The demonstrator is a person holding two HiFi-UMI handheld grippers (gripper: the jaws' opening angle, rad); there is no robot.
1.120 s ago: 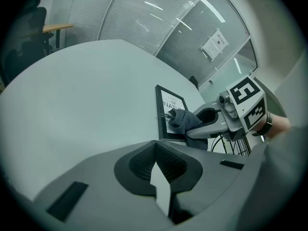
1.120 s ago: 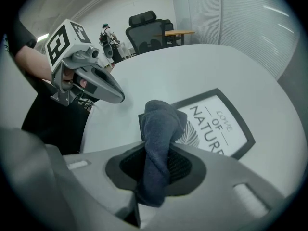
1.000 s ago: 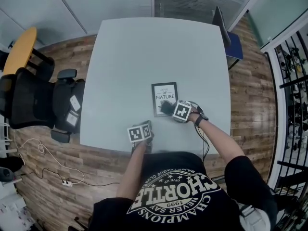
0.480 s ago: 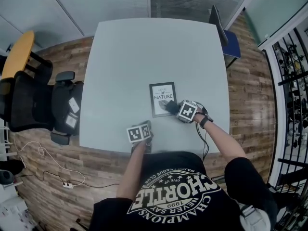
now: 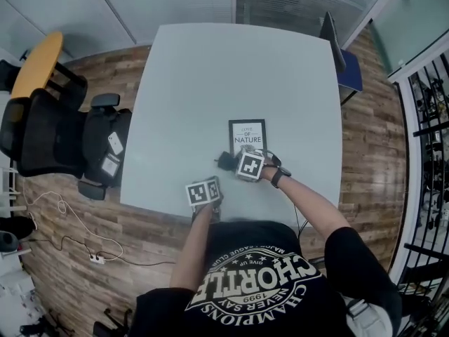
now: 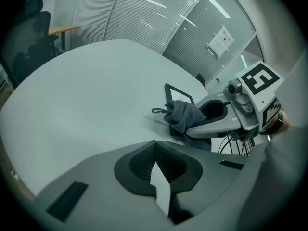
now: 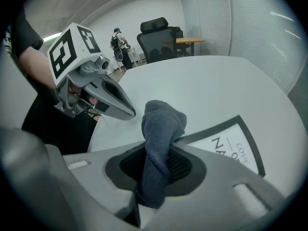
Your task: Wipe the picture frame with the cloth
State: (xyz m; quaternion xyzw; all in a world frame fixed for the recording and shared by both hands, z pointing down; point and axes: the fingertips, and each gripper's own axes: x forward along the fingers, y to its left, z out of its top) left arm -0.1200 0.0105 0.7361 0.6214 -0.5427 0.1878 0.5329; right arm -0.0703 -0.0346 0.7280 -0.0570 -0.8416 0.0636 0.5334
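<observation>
The black picture frame [image 5: 247, 135] with a white "NATURE" print lies flat on the grey table [image 5: 210, 83]. My right gripper [image 5: 232, 163] is shut on a dark grey cloth [image 5: 224, 162], just off the frame's near left corner. In the right gripper view the cloth [image 7: 161, 129] bunches up between the jaws, with the frame [image 7: 226, 143] to the right. My left gripper [image 5: 209, 182] rests near the table's front edge, shut and holding nothing. From the left gripper [image 6: 156, 177] view, the cloth [image 6: 185, 116] hangs in front of the frame [image 6: 179, 95].
A black office chair [image 5: 56, 142] stands left of the table beside an orange desk [image 5: 35, 69]. A blue seat [image 5: 345, 65] is at the table's far right corner. Cables [image 5: 66, 241] lie on the wood floor. The table's front edge is close to my body.
My right gripper has carried the cloth leftward, from the frame's lower part to past its near left corner. The left gripper has stayed put.
</observation>
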